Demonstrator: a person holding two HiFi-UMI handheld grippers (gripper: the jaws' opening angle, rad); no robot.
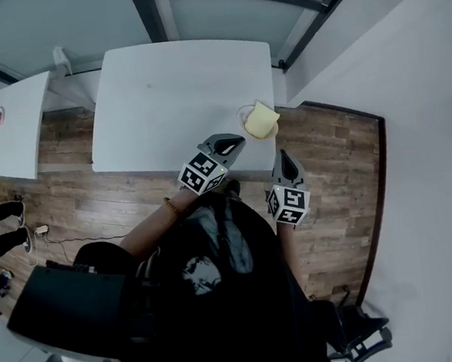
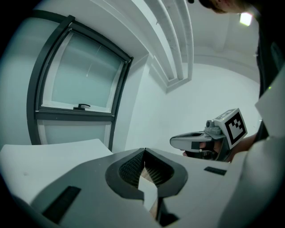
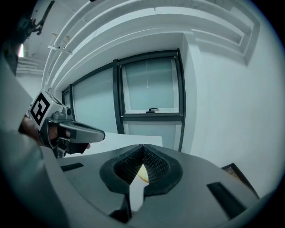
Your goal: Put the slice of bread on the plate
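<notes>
Bread (image 1: 261,119), likely soft and light (pinch an edge), lies on plate (image 1: 242,115) at table's (image 1: 161,95) four o'clock; left gripper (image 1: 234,143) and right gripper (image 1: 285,155) closed tight, empty.

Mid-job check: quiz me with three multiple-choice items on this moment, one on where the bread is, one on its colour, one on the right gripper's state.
1. Where does the slice of bread lie?
A. On the floor
B. On the plate at the near right corner of the table
C. Between a gripper's jaws

2. What colour is the bread?
A. Pale yellow
B. Dark brown
C. Green

3. How do the jaws of the right gripper stand?
A. Wide apart
B. Shut on the bread
C. Shut, with nothing between them

Answers:
1 B, the head view shows the slice on the plate at that corner.
2 A, it looks pale yellow against the white table.
3 C, the right gripper view shows its tips meeting, and the bread lies apart on the plate.
</notes>
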